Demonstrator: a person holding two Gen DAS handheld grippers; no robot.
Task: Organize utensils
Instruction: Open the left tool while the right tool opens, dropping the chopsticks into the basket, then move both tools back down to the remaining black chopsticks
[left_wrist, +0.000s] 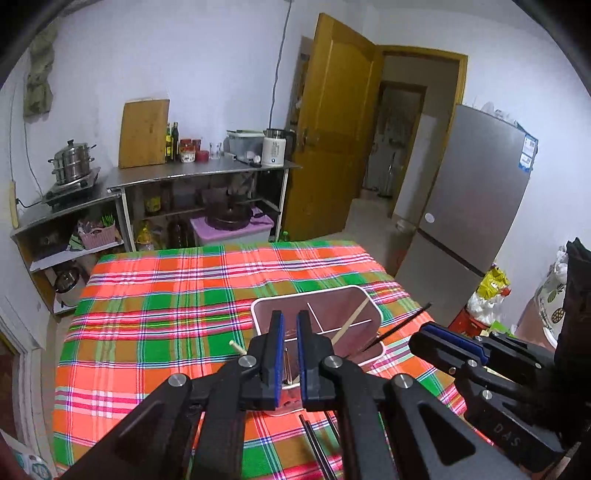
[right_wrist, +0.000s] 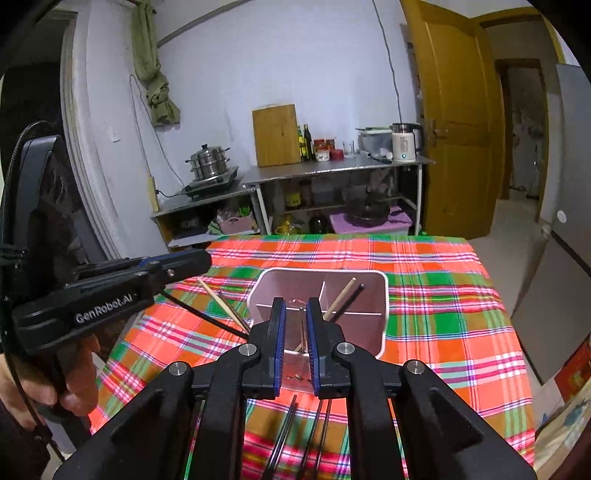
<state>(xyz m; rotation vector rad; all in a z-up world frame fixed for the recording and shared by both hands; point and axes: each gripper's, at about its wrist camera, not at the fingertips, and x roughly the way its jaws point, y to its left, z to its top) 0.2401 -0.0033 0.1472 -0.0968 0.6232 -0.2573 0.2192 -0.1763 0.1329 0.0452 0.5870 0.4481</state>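
Observation:
A white divided utensil holder (left_wrist: 369, 295) (right_wrist: 384, 295) stands on the plaid tablecloth. A wooden chopstick (left_wrist: 351, 321) (right_wrist: 340, 297) and a black chopstick (right_wrist: 349, 301) lean in its right compartment. My left gripper (left_wrist: 290, 325) is above the holder's near side, fingers a narrow gap apart, nothing clearly between them. My right gripper (right_wrist: 294, 310) hovers over the holder's near compartment, fingers narrowly apart, empty. Loose black chopsticks (right_wrist: 291, 424) (left_wrist: 317, 450) lie on the cloth below both grippers. A wooden chopstick (right_wrist: 221, 302) and a black one (right_wrist: 207, 317) lie left of the holder.
The table (left_wrist: 166, 314) is covered in a red-green plaid cloth. Behind it stand steel kitchen shelves (left_wrist: 184, 173) with a steamer pot, cutting board, bottles and kettle. A fridge (left_wrist: 469, 221) is on the right, with an open wooden door (left_wrist: 332, 129).

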